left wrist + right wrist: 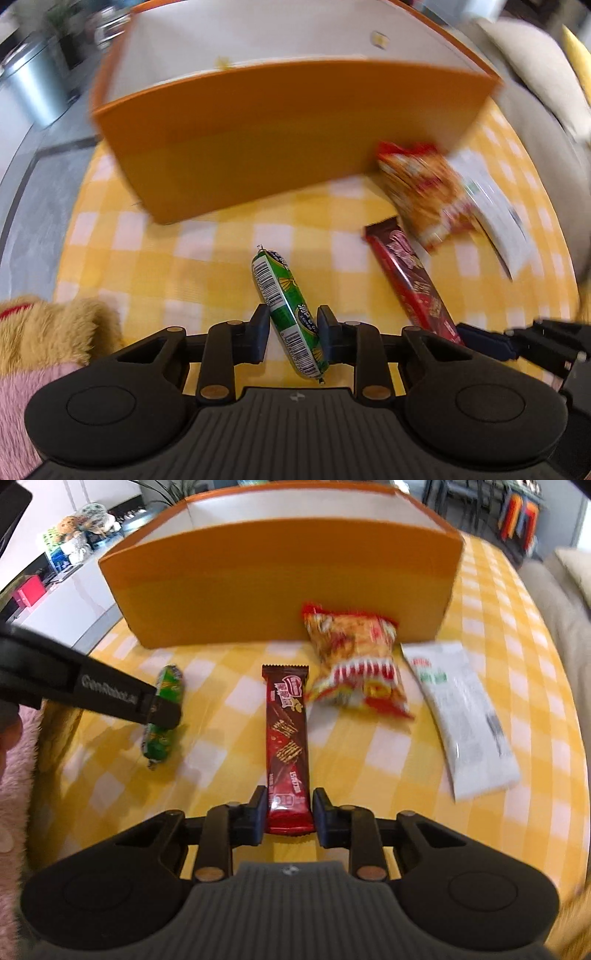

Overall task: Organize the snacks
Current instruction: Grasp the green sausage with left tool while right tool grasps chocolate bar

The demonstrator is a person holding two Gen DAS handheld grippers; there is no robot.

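The table is covered by a yellow-and-white checked cloth. At its far side stands an orange box. Nearer, from left to right, lie a green sausage stick, a brown-and-red wafer bar, a red snack bag and a white packet.

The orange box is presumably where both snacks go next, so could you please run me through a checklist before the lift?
1. Left gripper pads on the green sausage-shaped snack: ok, they meet its sides.
2. Right gripper shut on the dark red wafer bar: ok, at its near end.
3. Orange box open on top: ok.
4. Room inside the box: cannot tell.
5. Red chip bag and white packet apart from both grips: ok.
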